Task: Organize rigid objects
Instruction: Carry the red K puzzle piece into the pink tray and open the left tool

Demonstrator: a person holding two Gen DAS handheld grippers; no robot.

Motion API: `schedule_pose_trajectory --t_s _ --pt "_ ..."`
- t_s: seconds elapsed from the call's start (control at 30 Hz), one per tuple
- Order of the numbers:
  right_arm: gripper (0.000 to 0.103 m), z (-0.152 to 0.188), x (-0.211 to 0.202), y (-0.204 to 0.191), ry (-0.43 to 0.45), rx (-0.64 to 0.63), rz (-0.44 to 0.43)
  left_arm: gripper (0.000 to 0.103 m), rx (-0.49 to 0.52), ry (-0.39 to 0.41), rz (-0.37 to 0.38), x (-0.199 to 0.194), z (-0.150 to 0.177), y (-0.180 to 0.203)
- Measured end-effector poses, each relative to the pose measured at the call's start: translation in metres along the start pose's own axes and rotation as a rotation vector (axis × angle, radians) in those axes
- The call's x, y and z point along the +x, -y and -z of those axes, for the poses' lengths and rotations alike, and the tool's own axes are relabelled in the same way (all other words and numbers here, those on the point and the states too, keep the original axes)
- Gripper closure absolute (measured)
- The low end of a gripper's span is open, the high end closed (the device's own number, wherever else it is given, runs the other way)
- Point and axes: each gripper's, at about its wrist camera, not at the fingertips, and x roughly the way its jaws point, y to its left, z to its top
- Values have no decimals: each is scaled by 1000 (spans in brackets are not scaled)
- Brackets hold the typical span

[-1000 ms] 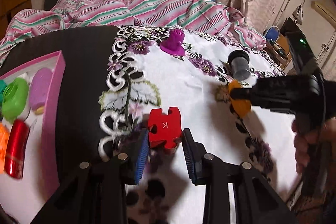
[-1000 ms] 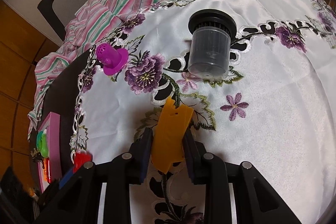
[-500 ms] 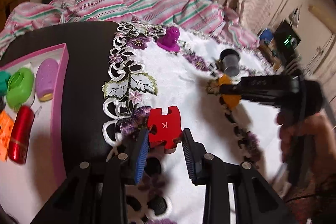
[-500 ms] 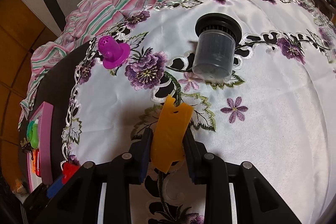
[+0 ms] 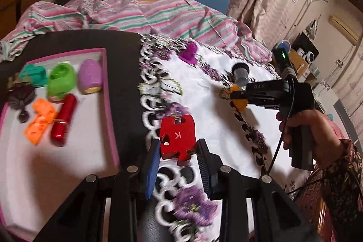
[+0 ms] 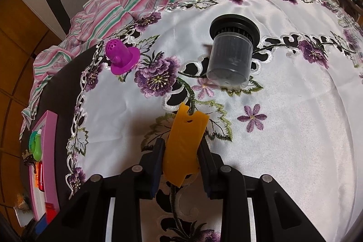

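The left tool carries a red puzzle piece marked K above the lace edge of the tablecloth, with the pink tray off to its left. Only the left pad clearly touches the piece; the right pad looks a little clear of it, though motion blur makes that hard to judge. If the piece is pinched only at one corner, it could pivot or slip out on the way to the tray and land on the dark worktop or snag the lace.

The right tool is clenched on a flat orange piece, lifted over the embroidered leaves. It is held low, near one end (most of its length sticks out ahead), so a bump could lever it loose. The grey cylinder lying on its side just ahead would roll if nudged; the purple cap sits well apart.

The tray is already crowded along its far side: a red tube and an orange block lie where a careless drop would knock them.
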Motion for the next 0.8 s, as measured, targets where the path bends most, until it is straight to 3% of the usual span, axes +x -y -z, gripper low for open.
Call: schedule_pose_trajectory --t_s 0.53,0.8 --pt "73 0 -19 0 76 21 -30 71 -164 109 -172 -64 13 -100" --pt "73 -1 -24 -2 102 17 -34 71 -252 83 -272 -61 12 -148"
